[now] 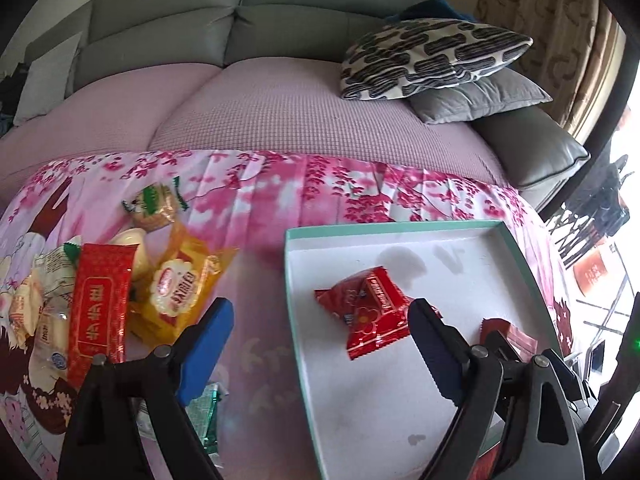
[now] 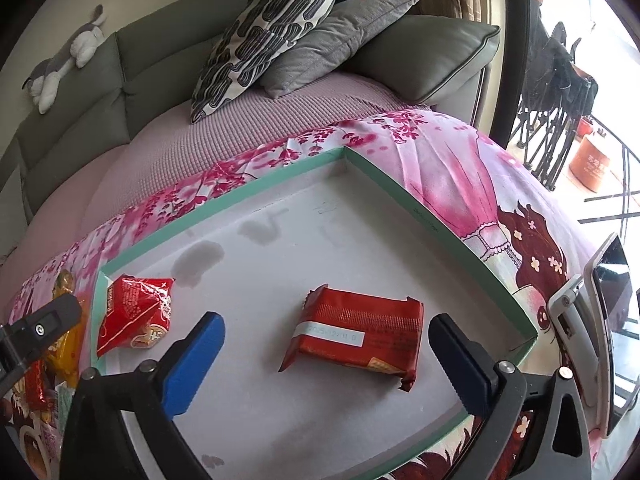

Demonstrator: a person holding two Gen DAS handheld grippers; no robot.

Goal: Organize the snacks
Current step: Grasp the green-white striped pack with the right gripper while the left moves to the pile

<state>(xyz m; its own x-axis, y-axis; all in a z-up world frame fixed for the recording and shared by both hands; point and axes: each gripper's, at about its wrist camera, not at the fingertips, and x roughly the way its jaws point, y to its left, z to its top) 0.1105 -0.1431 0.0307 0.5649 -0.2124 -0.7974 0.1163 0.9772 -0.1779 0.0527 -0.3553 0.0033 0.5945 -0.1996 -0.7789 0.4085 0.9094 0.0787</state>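
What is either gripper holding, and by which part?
Nothing: left gripper and right gripper are open; the red snack packets lie loose in the green-rimmed tray.

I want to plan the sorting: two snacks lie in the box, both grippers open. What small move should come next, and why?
Probably swing the left gripper left to the snack pile on the cloth for another packet. Its jaws are open and empty, the red pillow packet and the red flat packet already lie free in the green-rimmed box, and several snacks remain outside.

Bright daylight comes in from the window (image 2: 592,92) on the right & glares white. Pics curve at edges, corners black. Mostly sharp.
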